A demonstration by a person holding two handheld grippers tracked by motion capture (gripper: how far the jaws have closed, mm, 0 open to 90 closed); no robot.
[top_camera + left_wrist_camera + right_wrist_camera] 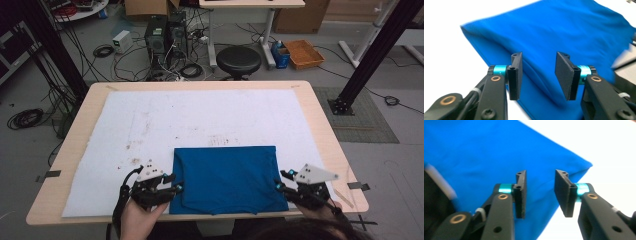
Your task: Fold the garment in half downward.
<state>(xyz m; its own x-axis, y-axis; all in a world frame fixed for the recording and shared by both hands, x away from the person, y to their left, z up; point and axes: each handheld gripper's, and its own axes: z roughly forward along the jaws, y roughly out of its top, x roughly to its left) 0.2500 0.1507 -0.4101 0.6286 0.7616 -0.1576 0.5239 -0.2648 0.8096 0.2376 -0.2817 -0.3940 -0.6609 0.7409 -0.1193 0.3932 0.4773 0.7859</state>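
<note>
At the near left of the table (60,165) the left gripper (176,183) sits in a hand, just at the left edge of the cloth (227,177). In the left gripper view its jaws stand spread (537,75), with the cloth's folded left edge running beneath the gap; the pads (515,75) do not press on the fabric.

The blue cloth lies flat on the white mat (200,120), at the near middle of the table, its front edge close to the mat's near border. It is folded into a broad rectangle whose long axis runs left to right across the table; the short sides face the grippers. A fold line shows on its left part, and the near edge curves a little.

At the cloth's near right corner is the right gripper (278,184), pointing toward the fabric. In the right gripper view its jaws are also apart (540,192), with the cloth's (486,157) edge passing under the gap and nothing pinched.
</note>
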